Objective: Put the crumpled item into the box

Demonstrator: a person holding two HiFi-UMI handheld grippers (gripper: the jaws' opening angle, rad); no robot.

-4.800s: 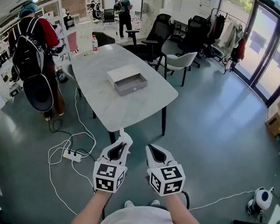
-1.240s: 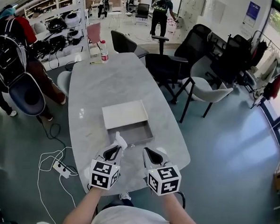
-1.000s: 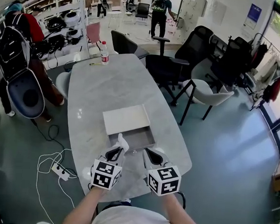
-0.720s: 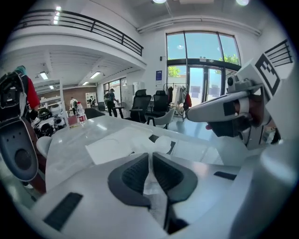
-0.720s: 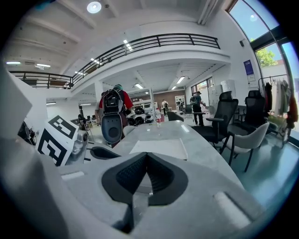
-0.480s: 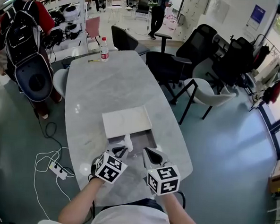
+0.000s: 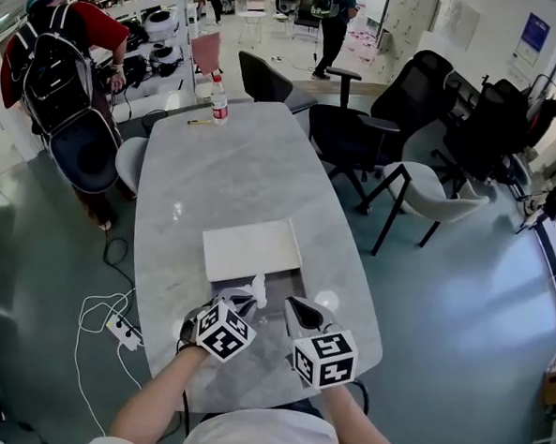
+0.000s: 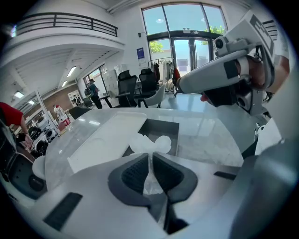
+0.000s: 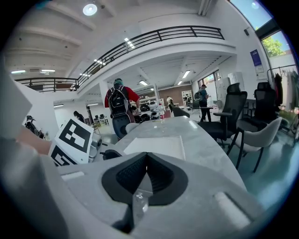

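Observation:
A shallow grey box (image 7: 272,284) lies open on the marble table (image 7: 234,176), its white lid (image 7: 252,249) just beyond it. My left gripper (image 7: 247,301) is shut on a crumpled white item (image 7: 258,286), holding it over the box's near edge. In the left gripper view the crumpled item (image 8: 150,144) sticks out past the closed jaws of the left gripper (image 8: 150,158), with the dark box interior (image 8: 161,133) right behind it. My right gripper (image 7: 296,309) hovers beside it on the right, shut and empty; in its own view the right gripper (image 9: 146,157) faces the lid (image 9: 159,145).
A water bottle (image 7: 219,99) and a pen (image 7: 199,121) sit at the table's far end. Black office chairs (image 7: 354,137) and a light chair (image 7: 439,198) stand to the right. A person with a backpack (image 7: 67,63) stands far left. A power strip and cables (image 7: 121,329) lie on the floor.
I have come up to the table. The left gripper has swung right and forward with the crumpled item, now over the box's near edge. The right gripper has stayed shut alongside.

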